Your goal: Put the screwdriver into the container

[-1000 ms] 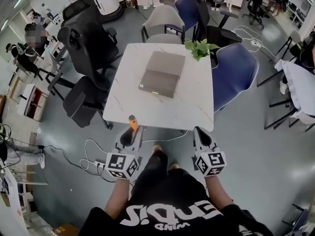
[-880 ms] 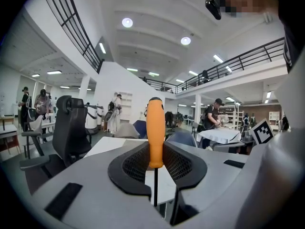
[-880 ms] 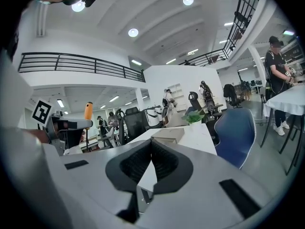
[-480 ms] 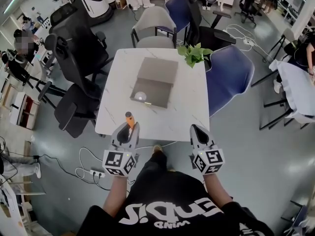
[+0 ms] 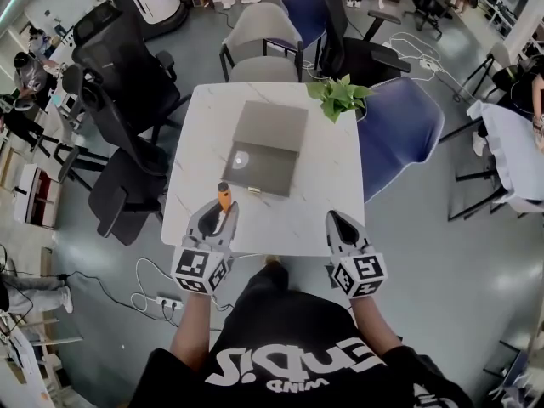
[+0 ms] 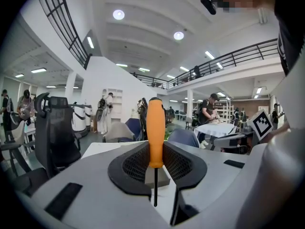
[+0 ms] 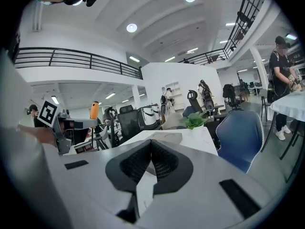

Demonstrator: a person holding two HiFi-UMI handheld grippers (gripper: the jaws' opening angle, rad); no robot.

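The table (image 5: 327, 177) edge has been reached; the screwdriver (image 6: 155, 132) is clamped in the left gripper (image 5: 220, 218), the right gripper (image 5: 334, 221) closed, empty.

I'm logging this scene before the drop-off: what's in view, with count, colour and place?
table: one, white, ahead of the person
container: one, grey, mid-table
screwdriver: one, orange handle, upright over the near edge
plant: one, green, far right corner
blue chairs: two, one right of the table, one beyond
grey chair: one, far side
black office chairs: at least two, left of the table
left claw: grey, shut on the screwdriver
right claw: grey, shut, empty
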